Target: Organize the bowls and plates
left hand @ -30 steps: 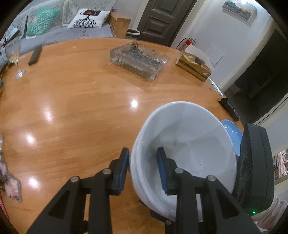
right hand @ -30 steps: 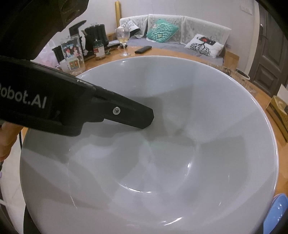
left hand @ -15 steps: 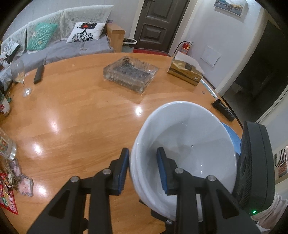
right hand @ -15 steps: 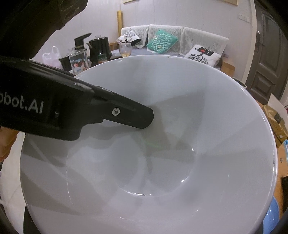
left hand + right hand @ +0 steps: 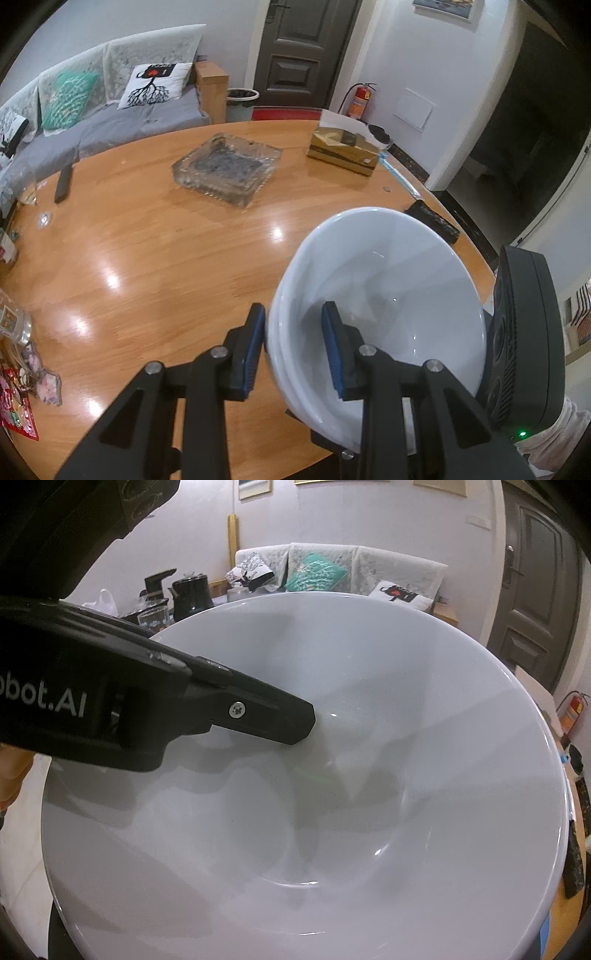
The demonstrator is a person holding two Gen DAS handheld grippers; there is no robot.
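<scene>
The left gripper (image 5: 293, 345) has its fingers (image 5: 255, 343) closed on the near rim of a white bowl (image 5: 380, 295), held tilted above the tabletop (image 5: 147, 258). Beyond the bowl sit a glass ashtray (image 5: 227, 171) and a tissue box (image 5: 343, 151); farther back, a sofa (image 5: 92, 122) and a door (image 5: 303, 51). The right gripper's housing (image 5: 524, 343) is just beside the bowl; whether its fingers are open or closed cannot be told.
</scene>
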